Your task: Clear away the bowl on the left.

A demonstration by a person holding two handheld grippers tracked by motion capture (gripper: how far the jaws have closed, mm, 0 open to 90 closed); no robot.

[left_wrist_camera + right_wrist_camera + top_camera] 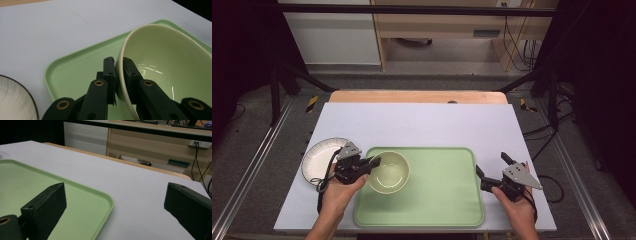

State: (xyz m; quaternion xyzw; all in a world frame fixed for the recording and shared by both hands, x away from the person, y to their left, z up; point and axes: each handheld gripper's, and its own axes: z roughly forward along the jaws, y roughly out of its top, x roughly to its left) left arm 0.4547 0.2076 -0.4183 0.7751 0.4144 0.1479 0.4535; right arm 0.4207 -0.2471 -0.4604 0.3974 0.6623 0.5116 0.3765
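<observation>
Left gripper (373,163): jaws clamped on the near-left rim of the pale green bowl (388,172), one jaw inside, one outside. The bowl sits at the left end of the green tray (442,200), tilted in the left gripper view. Right gripper (493,170): jaws wide, holding nothing, beside the tray's right edge. White plate (319,155) lies left of the tray. Recommendation: keep the pinch firm and move slowly; a rim grip lets the bowl swing.

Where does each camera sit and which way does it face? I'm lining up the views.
High view: above the person's side, facing forward and down on the white table; forearms, left gripper and right gripper show.
Left gripper view: looks along its jaws, clamped on the green bowl rim.
Right gripper view: looks past open jaws over the tray corner.
All share the green tray.
</observation>
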